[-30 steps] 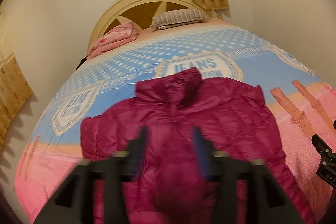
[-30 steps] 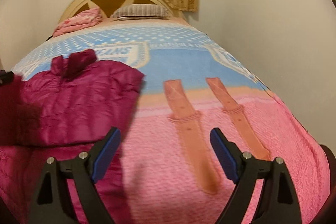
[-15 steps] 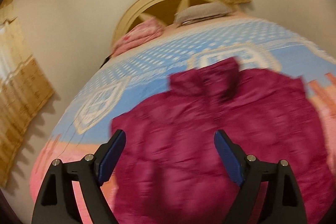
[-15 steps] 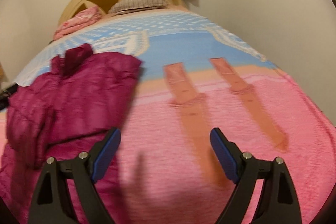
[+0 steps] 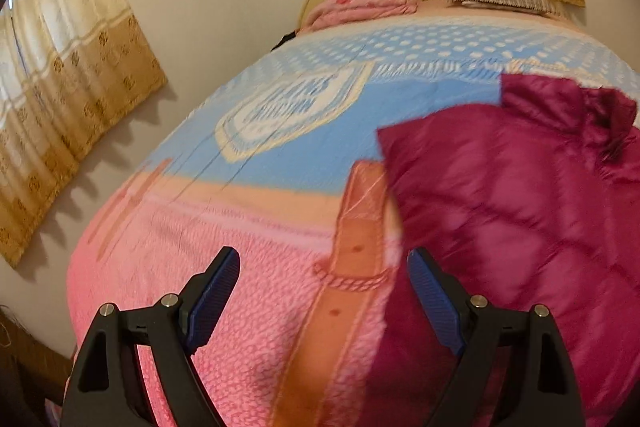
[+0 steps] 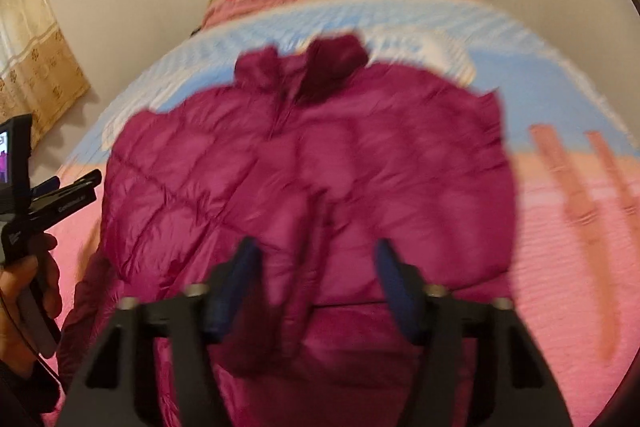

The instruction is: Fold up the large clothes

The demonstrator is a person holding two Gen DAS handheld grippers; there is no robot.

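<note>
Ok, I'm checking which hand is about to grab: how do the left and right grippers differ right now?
The left gripper has its jaws spread wide. The right gripper has narrower jaws that have just been closing, with nothing pinched between them yet. The left gripper hangs over the pink bedspread beside the edge of the magenta puffer jacket, while the right gripper hangs over the jacket's middle. Both point downward and hold nothing.

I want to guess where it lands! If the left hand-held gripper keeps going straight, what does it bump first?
Probably the pink bedspread, near its printed orange strap. The left hand-held gripper stands open beside the magenta jacket.
</note>
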